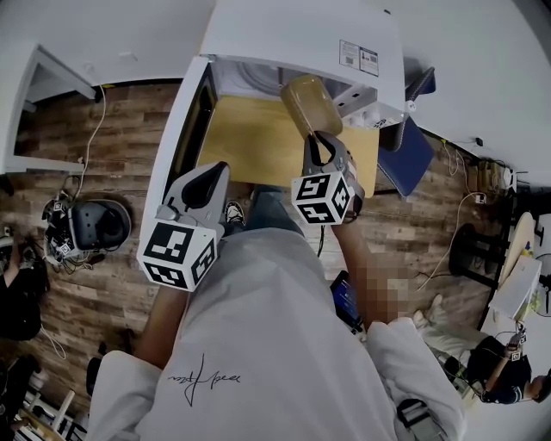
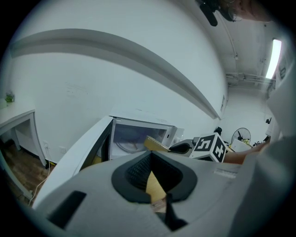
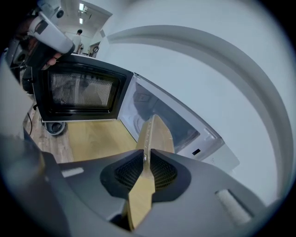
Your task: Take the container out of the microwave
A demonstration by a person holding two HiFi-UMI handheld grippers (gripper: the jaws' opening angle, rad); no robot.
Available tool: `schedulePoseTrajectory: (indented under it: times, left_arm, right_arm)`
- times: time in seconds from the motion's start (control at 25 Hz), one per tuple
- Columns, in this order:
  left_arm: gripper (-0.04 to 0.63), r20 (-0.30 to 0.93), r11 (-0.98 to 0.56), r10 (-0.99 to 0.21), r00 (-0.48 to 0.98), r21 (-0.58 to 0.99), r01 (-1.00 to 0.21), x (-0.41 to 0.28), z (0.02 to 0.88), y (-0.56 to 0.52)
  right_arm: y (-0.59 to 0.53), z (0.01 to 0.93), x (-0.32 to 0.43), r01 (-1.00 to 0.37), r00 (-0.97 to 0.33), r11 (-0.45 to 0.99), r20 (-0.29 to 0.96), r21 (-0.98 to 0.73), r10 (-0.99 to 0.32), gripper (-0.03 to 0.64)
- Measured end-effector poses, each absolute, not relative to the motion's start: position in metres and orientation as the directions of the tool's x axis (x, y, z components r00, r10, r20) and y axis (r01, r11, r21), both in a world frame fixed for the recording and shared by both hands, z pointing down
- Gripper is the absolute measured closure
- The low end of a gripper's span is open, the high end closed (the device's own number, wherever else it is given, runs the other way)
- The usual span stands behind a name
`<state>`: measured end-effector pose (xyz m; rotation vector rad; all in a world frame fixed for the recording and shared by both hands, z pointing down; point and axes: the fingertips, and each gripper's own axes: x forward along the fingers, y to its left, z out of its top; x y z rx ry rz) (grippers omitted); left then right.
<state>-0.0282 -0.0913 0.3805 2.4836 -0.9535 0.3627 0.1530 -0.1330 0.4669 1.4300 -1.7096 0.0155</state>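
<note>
Now container (image 1: pixel 308 102) in right gripper (image 1: pixel 322 138), before microwave (image 1: pixel 293 30).

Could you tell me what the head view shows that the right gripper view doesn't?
Head view only: the person's white shirt, the marker cube on the right gripper, the label atop the microwave. Right gripper view only: the mesh window in its door, ceiling lights. Both: the container held in the fingers, the open microwave, the wooden table.
</note>
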Motion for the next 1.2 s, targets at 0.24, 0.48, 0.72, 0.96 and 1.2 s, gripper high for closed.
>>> schedulePoseTrajectory:
  times: [0.24,0.48,0.72,0.96,1.2]
  left_arm:
    - [0.604,0.394,-0.664,-0.557,0.731,0.316,-0.677,-0.025,0.380,-0.090]
    - [0.604,0.390,-0.668,-0.556,0.734,0.316,-0.674,-0.021,0.380,-0.091]
    - [0.604,0.382,-0.679,-0.547,0.745,0.319,-0.662,-0.014,0.377,-0.090]
    - [0.604,0.382,-0.675,-0.556,0.739,0.311,-0.669,-0.014,0.376,-0.090]
    - [0.604,0.390,-0.672,-0.555,0.735,0.310,-0.672,-0.015,0.377,-0.086]
  right_arm:
    - [-0.125,0.458,0.154,-0.850,0.025,0.312,0.624,0.425,-0.781,0.558]
    - [-0.116,0.454,0.152,-0.886,-0.008,0.300,0.636,0.353,-0.772,0.558]
    - [-0.106,0.445,0.159,-0.918,-0.016,0.261,0.629,0.298,-0.777,0.558]
    - [-0.088,0.442,0.162,-0.949,-0.033,0.221,0.623,0.226,-0.782,0.558]
    - [-0.076,0.435,0.159,-0.966,-0.068,0.203,0.603,0.159,-0.795,0.558]
